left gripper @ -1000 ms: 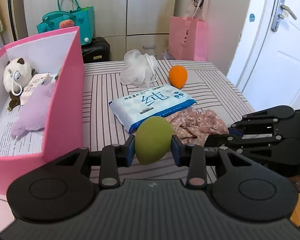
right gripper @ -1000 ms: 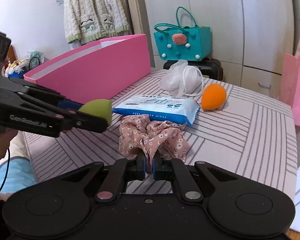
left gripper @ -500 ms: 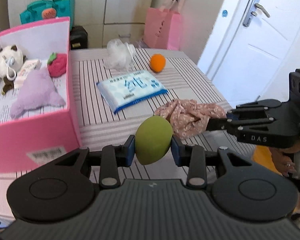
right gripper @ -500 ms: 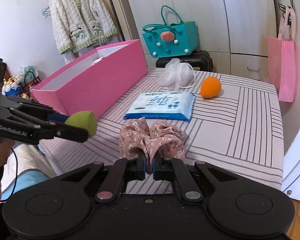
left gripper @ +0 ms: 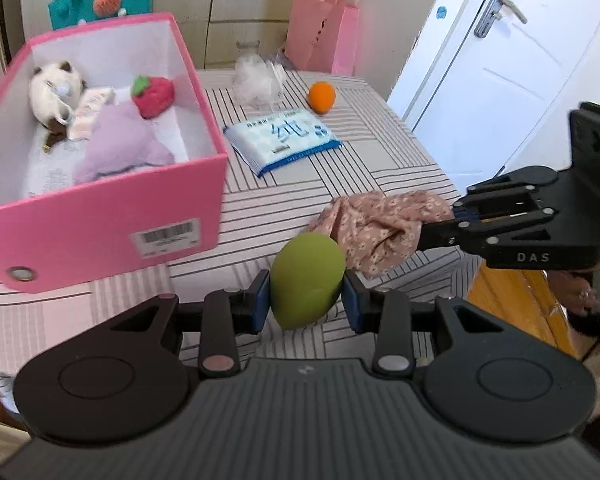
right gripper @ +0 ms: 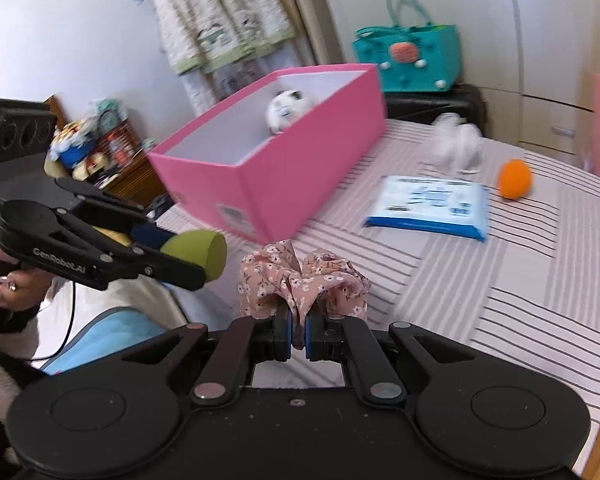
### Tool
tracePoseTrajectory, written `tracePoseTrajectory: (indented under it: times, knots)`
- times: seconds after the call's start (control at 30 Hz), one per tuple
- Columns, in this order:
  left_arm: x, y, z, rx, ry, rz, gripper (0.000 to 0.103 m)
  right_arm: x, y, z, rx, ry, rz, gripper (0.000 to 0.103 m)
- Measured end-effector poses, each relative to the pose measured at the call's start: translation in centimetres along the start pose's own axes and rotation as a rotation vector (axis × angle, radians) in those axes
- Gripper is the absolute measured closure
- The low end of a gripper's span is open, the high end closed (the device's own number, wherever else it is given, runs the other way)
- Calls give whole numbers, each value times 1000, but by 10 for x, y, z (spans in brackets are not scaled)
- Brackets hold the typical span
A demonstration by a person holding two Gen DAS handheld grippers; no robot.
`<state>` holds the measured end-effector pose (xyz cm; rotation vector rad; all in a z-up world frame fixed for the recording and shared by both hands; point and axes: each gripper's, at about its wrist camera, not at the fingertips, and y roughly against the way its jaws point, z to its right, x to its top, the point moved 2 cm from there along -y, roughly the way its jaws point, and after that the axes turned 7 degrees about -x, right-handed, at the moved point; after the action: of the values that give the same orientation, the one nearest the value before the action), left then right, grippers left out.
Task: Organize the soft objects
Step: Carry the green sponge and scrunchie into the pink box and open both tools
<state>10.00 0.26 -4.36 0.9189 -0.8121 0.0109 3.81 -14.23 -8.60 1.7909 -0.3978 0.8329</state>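
Observation:
My left gripper (left gripper: 305, 300) is shut on a green egg-shaped sponge (left gripper: 306, 282), held above the near edge of the striped table (left gripper: 380, 152); the sponge also shows in the right wrist view (right gripper: 198, 254). My right gripper (right gripper: 298, 338) is shut on a pink floral scrunchie (right gripper: 302, 280), lifted off the table; the scrunchie also shows in the left wrist view (left gripper: 374, 222). The pink box (left gripper: 100, 216) stands at the left, holding a white plush cat (left gripper: 56, 90), a purple plush (left gripper: 122, 146) and a red strawberry plush (left gripper: 152, 96).
On the table lie a blue wet-wipes pack (left gripper: 282, 138), an orange sponge (left gripper: 321, 97) and a white mesh bath puff (left gripper: 256, 82). A teal bag (right gripper: 410, 60) and a pink paper bag (left gripper: 326, 38) stand behind. A white door (left gripper: 500, 60) is at the right.
Both grippers have pulled back and risen with their loads, so more of the table shows. The views have swung toward the pink box, whose inside now shows.

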Motion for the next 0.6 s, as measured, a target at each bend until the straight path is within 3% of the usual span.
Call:
tracePoseTrajectory:
  times: [0.1,0.3,0.5,0.6]
  knots:
    - [-1,23,-1,-9,-8,5,67,11,1,-14,38,23,-26,96]
    - [5,71,-4,83,-68,72,67,41,4,-44,103,79,-42,96]
    - [18,107,-28,184,-75,190,67,75,3,-67,103,145,17,96]
    - [28,109,-47,189,-51,221,67,93,-1,-73,100,162,56,96]
